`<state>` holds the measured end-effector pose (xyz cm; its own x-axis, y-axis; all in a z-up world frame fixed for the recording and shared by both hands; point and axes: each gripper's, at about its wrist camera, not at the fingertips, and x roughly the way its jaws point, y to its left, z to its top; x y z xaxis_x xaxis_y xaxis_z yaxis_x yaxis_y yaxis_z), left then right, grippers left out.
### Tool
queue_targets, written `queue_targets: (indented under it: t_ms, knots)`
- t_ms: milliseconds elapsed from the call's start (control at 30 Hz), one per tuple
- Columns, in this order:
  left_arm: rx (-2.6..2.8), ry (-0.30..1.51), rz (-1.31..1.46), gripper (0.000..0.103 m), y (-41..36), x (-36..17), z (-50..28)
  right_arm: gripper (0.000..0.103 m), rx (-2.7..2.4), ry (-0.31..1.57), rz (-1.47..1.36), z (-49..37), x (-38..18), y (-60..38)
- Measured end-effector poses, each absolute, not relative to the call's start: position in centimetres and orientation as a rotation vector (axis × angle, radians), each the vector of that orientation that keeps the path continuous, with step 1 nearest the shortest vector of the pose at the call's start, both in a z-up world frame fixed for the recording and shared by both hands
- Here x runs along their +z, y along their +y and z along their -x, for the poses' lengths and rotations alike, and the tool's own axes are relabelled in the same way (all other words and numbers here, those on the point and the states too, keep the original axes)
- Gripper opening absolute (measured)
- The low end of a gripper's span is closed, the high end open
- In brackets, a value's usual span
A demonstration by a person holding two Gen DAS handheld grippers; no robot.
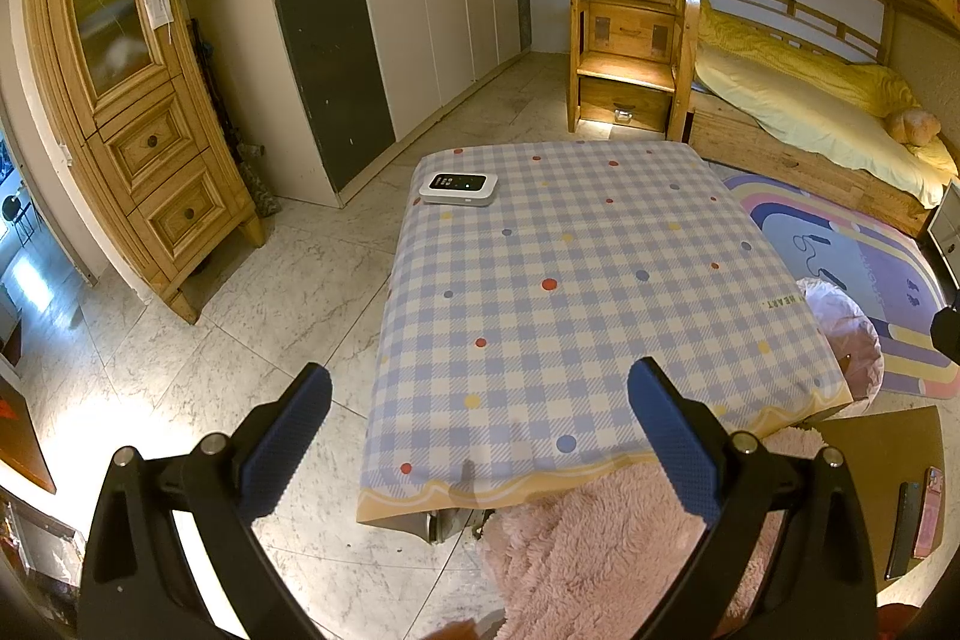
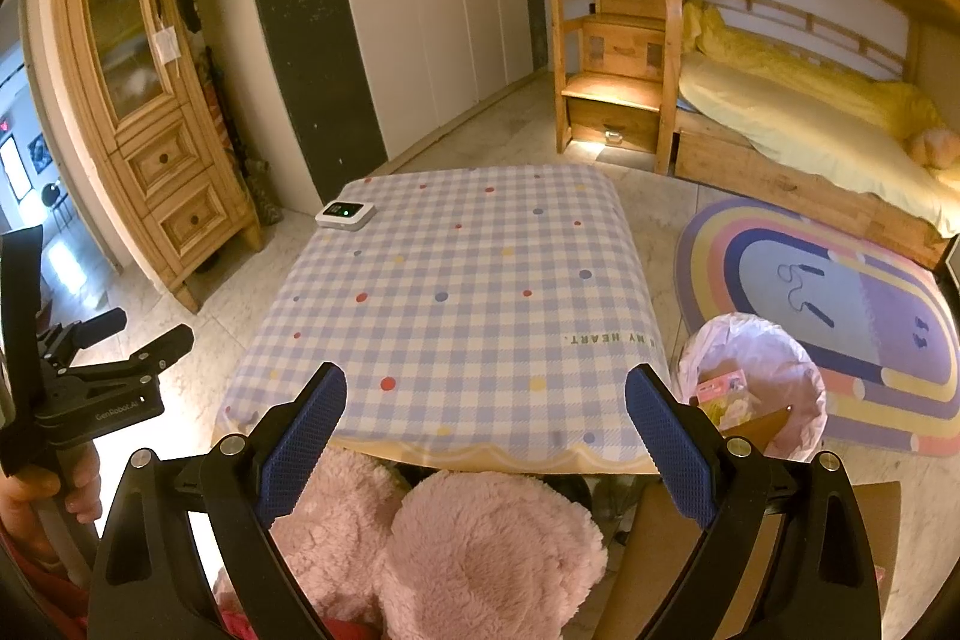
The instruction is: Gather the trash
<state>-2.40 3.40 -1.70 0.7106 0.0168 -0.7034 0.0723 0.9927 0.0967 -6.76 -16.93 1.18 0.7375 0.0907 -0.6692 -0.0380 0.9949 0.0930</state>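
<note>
Over the checked tablecloth (image 2: 456,304): no loose trash visible on the table top, only a small white device (image 2: 345,214) at its far left corner. Lined waste bin (image 2: 774,340) on the floor at the table's right already holds packaging (image 2: 723,388). Left gripper (image 1: 480,436) and right gripper (image 2: 486,436) both spread apart, empty. Judgement: collection looks finished or nearly so; next move is a scan for leftovers.

Two grippers are in view: the left gripper (image 1: 480,436) and the right gripper (image 2: 486,430). Ahead of the fingers is one table (image 2: 456,292) with one white device (image 2: 344,213). Right of the fingers stands one trash bin (image 2: 757,382) and lies one rug (image 2: 840,316).
</note>
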Motion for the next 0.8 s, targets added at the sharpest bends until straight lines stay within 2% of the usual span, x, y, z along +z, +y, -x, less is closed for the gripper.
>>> queue_targets:
  t_ms: [800]
  knots:
    - [-0.029, 0.772, -0.117, 0.096, 3.18, -2.10, 2.54, 0.093, 0.067, 0.743, -0.080, 6.86, 0.84, -16.78]
